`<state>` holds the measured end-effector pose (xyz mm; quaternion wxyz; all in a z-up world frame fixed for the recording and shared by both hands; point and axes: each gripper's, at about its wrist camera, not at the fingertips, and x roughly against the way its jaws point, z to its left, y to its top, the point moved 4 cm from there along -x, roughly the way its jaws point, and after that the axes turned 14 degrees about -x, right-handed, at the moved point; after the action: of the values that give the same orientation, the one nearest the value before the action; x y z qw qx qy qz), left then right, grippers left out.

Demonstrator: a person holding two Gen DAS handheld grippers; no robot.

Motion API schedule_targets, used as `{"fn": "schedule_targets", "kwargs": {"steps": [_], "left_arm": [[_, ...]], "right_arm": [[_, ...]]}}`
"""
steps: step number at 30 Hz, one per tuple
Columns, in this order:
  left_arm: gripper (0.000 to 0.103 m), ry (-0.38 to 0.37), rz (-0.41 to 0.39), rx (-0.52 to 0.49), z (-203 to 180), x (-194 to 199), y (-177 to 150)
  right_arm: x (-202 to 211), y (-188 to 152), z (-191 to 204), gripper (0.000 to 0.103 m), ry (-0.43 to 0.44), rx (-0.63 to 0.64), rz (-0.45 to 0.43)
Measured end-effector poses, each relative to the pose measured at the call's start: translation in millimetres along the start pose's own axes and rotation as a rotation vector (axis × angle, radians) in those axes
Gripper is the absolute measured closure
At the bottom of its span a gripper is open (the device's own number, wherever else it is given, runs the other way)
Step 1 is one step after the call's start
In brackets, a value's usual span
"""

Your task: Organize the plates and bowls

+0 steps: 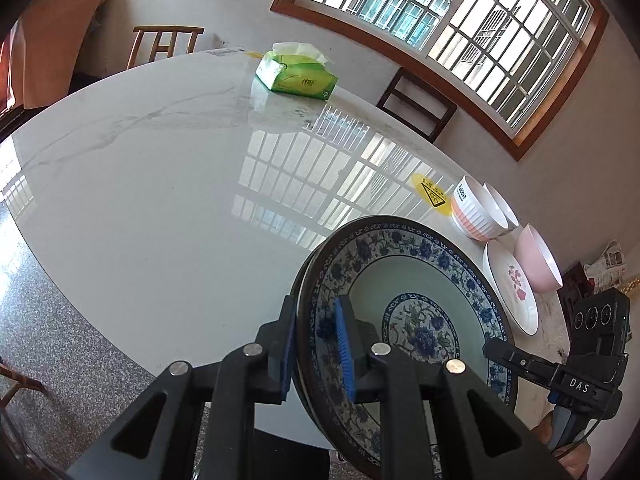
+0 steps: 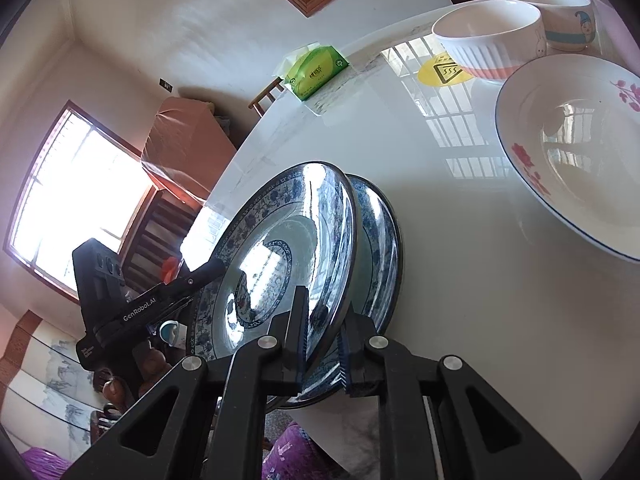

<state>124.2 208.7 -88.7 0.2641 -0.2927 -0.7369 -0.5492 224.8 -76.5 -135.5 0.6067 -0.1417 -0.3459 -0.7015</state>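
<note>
Both grippers clamp the rim of a blue-and-white floral porcelain plate: the left gripper and the right gripper hold it tilted at the near edge of the white marble table, over a second matching plate. Toward the table's right edge stand a white pink-flowered plate, a ribbed white-and-pink bowl, a cartoon-printed bowl and a plain pink bowl, all empty.

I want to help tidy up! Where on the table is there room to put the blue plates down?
Bare tabletop stretches from the tissue box toward the blue plates. It is crowded by the bowls and flowered plate.
</note>
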Motion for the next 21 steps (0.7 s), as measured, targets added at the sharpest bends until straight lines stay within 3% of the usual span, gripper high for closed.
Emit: {"fn": "schedule_targets", "kwargs": {"steps": [10, 16, 21], "left_arm": [[0.084, 0.014, 0.007, -0.009, 2, -4, -2], [0.085, 0.043, 0.003, -0.026, 4, -6, -2], [0.085, 0.064, -0.011, -0.039, 5, -4, -2]], "right_arm": [[-5, -2, 5, 0.086, -0.058, 0.046, -0.02], [-11, -7, 15, 0.082, -0.171, 0.157, -0.074], [-17, -10, 20, 0.078, -0.207, 0.222, -0.101]]}}
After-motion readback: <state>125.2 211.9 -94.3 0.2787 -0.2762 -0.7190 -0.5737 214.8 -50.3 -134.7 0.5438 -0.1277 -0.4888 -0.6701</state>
